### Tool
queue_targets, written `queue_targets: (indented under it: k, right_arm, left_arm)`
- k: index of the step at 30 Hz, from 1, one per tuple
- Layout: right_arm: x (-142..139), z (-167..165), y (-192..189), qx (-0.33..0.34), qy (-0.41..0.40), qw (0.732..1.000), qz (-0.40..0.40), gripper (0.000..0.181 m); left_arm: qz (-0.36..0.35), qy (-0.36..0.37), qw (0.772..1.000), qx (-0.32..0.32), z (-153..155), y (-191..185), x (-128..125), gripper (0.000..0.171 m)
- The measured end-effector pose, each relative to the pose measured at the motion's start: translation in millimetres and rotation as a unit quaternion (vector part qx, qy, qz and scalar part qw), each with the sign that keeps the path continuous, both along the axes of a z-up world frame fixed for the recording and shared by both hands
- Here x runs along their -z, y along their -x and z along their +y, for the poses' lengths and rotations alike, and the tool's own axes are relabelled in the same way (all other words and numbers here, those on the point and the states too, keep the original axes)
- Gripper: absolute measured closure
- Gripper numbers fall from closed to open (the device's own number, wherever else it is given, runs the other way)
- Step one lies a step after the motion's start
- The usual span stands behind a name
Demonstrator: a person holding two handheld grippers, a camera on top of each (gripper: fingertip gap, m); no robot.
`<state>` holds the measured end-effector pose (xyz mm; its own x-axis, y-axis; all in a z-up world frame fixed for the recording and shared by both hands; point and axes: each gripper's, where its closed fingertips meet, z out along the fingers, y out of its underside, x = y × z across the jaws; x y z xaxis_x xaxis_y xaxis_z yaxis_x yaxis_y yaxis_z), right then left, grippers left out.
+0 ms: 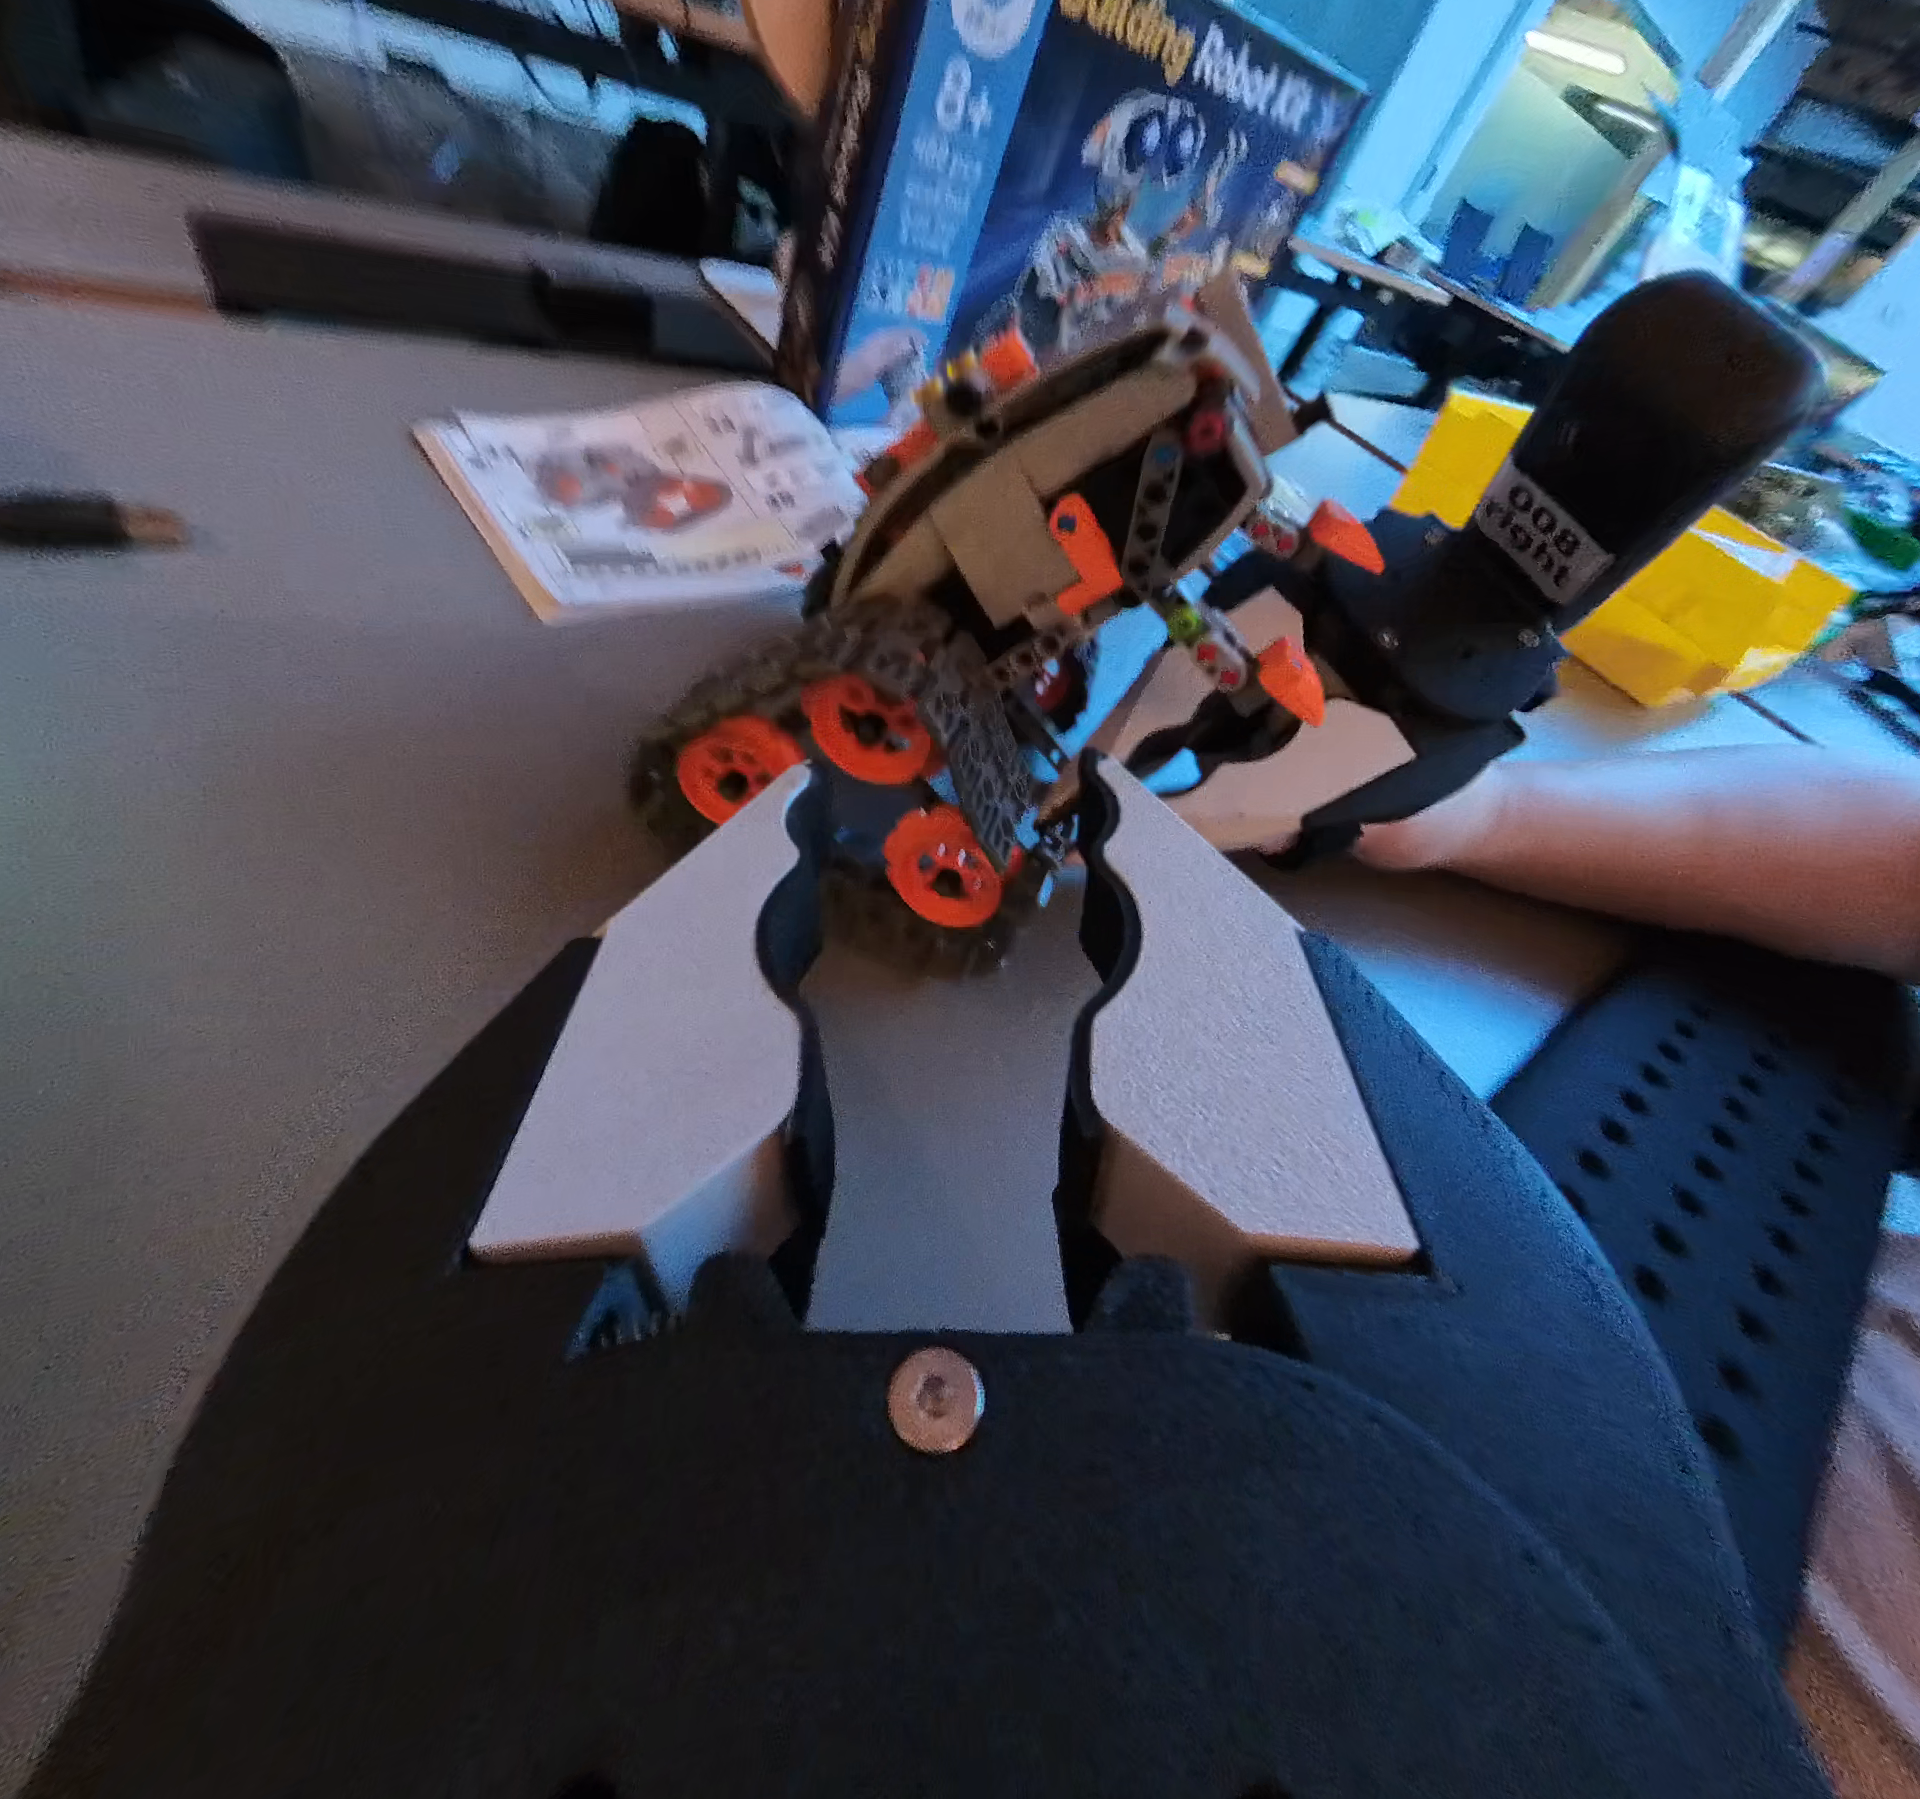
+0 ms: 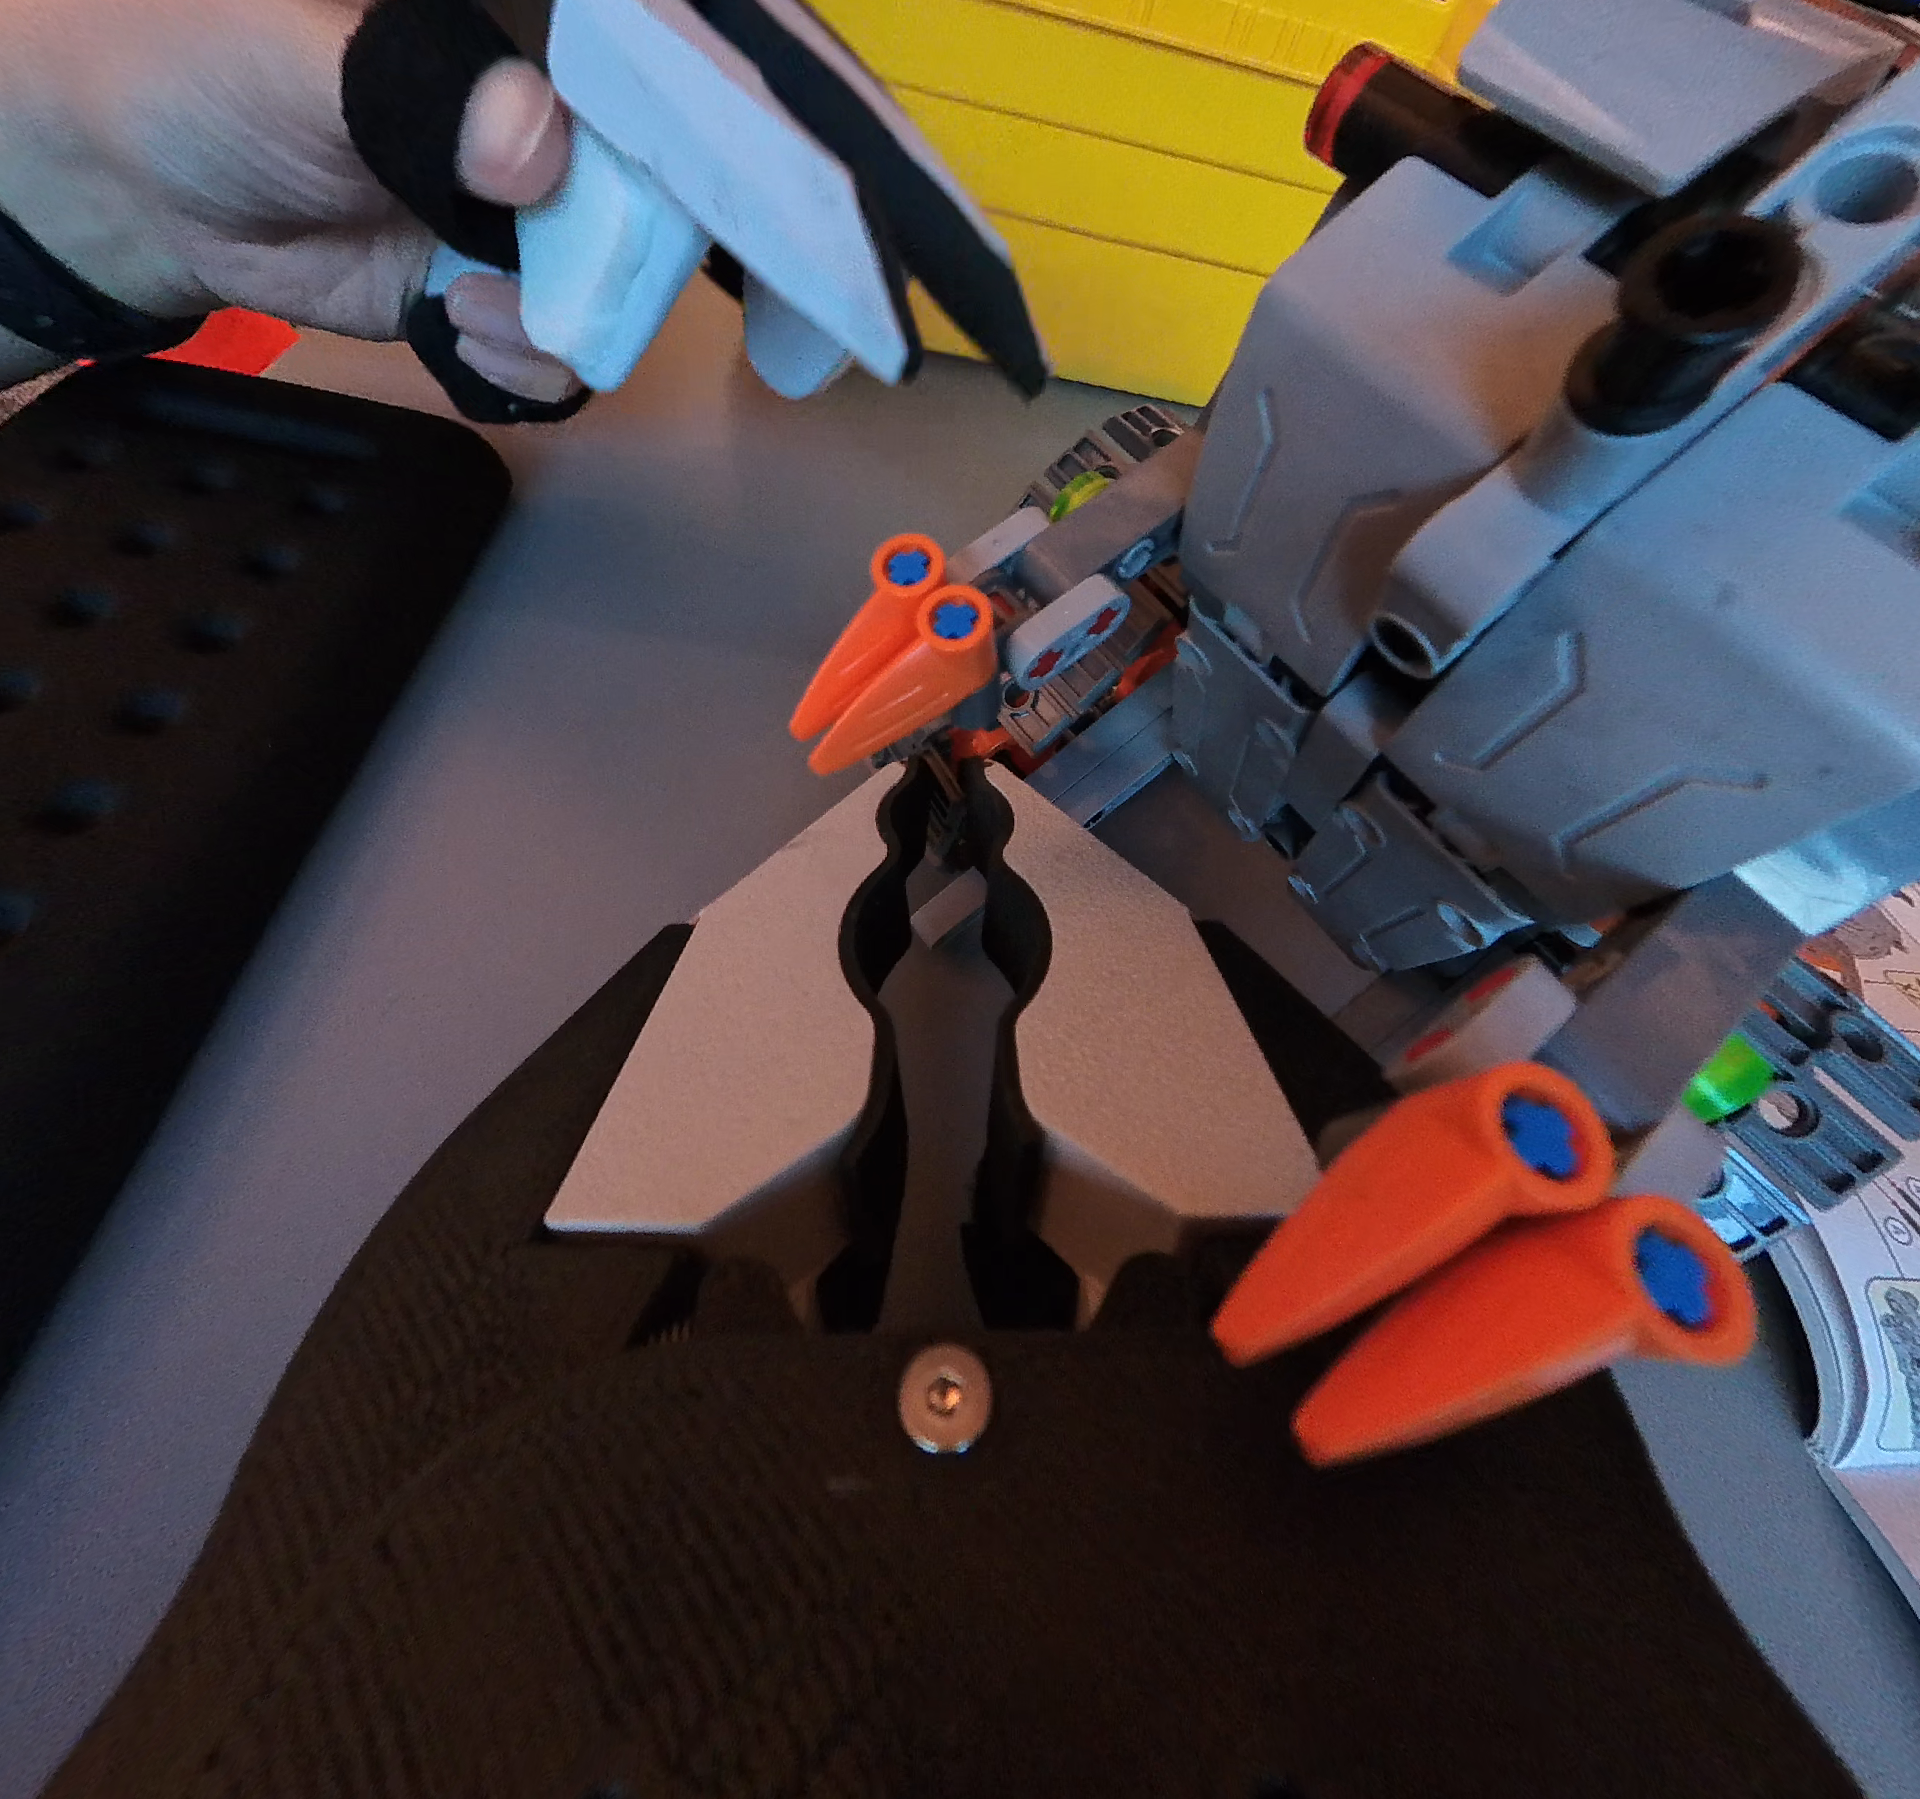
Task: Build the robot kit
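A toy robot [image 1: 1039,554] built from grey and orange bricks, with orange wheels in dark tracks, tilts on the grey table [image 1: 260,814]. My left gripper [image 1: 945,793] is open, its tips on either side of the robot's tracked base, close to an orange wheel [image 1: 940,866]. My right gripper [image 2: 945,804] is shut on a thin dark part of the robot [image 2: 1455,658], just below one pair of orange claws [image 2: 894,648]. A second pair of claws [image 2: 1486,1250] hangs over its right finger. The left gripper [image 2: 971,373] also shows at the top left of the right wrist view.
A blue kit box [image 1: 1039,139] stands behind the robot, with an instruction booklet [image 1: 644,502] lying to its left. A yellow bin [image 2: 1091,139] sits at the back. A black perforated seat [image 1: 1714,1178] is beside the table edge. A person's forearm [image 1: 1662,845] lies at the right. My right fingertips sit around 7 cm from my left ones.
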<state>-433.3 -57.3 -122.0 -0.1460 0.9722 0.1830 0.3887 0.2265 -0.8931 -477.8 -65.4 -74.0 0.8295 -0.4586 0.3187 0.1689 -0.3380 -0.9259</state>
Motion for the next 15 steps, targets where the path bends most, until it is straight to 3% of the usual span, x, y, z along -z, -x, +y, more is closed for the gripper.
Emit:
queue_targets:
  k: [3, 6, 15]
  right_arm:
    - [0, 0, 0, 0.0, -0.003, 1.0, 0.0, 0.174]
    - [0, 1, 0, 0.001, -0.006, 1.0, 0.001, 0.174]
    - [0, 2, -1, 0.0, -0.013, 1.0, 0.001, 0.174]
  left_arm:
    - [-0.03, 0.046, 0.998, 0.03, 2, -6, 15, 0.134]
    - [-0.06, 0.047, 0.996, 0.044, 5, -7, 10, 0.148]
    - [-0.093, 0.108, 0.985, 0.092, 15, -27, 24, 0.151]
